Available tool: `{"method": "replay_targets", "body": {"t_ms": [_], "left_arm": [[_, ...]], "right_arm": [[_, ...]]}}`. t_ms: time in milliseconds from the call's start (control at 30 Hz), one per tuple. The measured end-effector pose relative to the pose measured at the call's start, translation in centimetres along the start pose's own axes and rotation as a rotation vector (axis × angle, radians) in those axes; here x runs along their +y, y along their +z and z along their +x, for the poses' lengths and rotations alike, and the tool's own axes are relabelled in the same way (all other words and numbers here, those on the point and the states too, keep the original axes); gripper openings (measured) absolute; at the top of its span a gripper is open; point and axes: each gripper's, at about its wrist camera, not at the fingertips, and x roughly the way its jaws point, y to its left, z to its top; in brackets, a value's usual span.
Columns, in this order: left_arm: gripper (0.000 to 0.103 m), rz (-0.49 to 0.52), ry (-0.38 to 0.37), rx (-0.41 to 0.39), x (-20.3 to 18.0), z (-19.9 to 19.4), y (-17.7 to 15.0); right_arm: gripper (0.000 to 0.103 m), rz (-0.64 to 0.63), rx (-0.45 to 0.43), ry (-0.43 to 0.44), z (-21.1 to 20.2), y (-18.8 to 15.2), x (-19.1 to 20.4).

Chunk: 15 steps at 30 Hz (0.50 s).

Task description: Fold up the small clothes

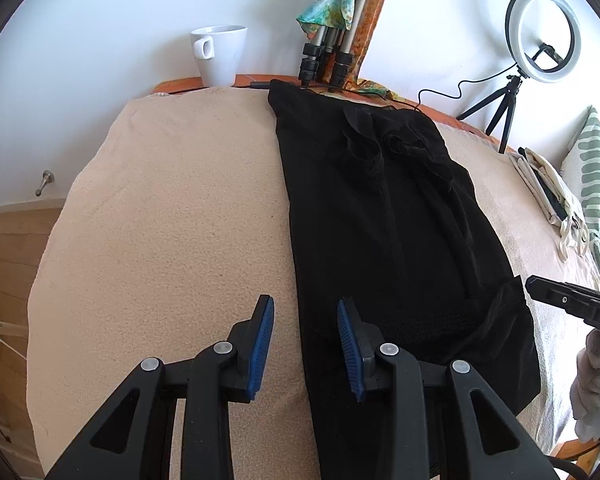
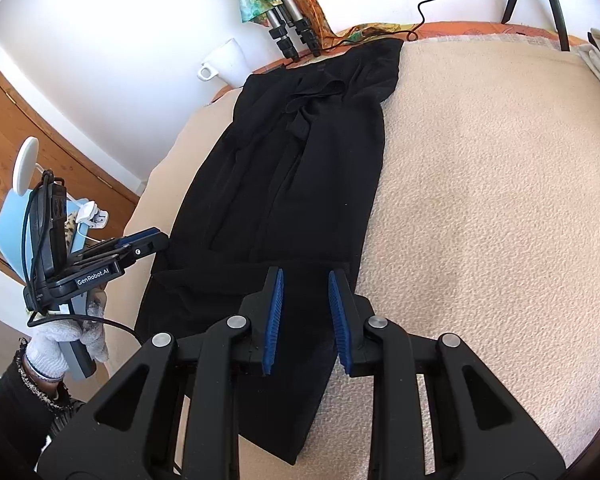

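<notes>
1. I count one black garment [image 1: 380, 220] on the blanket [image 1: 172, 220].
2. One white mug [image 1: 219, 54].
3. One ring light [image 1: 543, 34] on its small tripod [image 1: 504, 108].
4. Two claws of mine: left claw [image 1: 305, 344], right claw [image 2: 305, 320].
5. One striped cushion [image 1: 592, 172].

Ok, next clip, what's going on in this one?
A person with a handheld gripper in each hand is folding a black garment laid lengthwise on a beige blanket. It is already folded into a long narrow strip. Both grippers are open and hold nothing: the left gripper hovers at the strip's left edge near its near end, the right gripper over the near end itself. A white mug stands behind.
</notes>
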Motion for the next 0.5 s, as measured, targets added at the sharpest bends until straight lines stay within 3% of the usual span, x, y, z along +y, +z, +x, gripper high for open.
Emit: {"method": "replay_targets", "body": {"t_ms": [100, 333, 500], "left_arm": [[0.035, 0.019, -0.087, -0.035, 0.5, -1.7, -0.4], [0.029, 0.05, -0.235, 0.067, -0.3, -3.1, -2.7], [0.029, 0.139, -0.224, 0.124, -3.3, -0.7, -2.6]], "right_arm": [[0.026, -0.036, 0.007, 0.008, -0.2, -0.2, 0.6], [0.026, -0.124, 0.071, 0.09, 1.0, -1.0, 3.3], [0.026, -0.134, 0.092, 0.097, 2.5, -1.1, 4.1]]}}
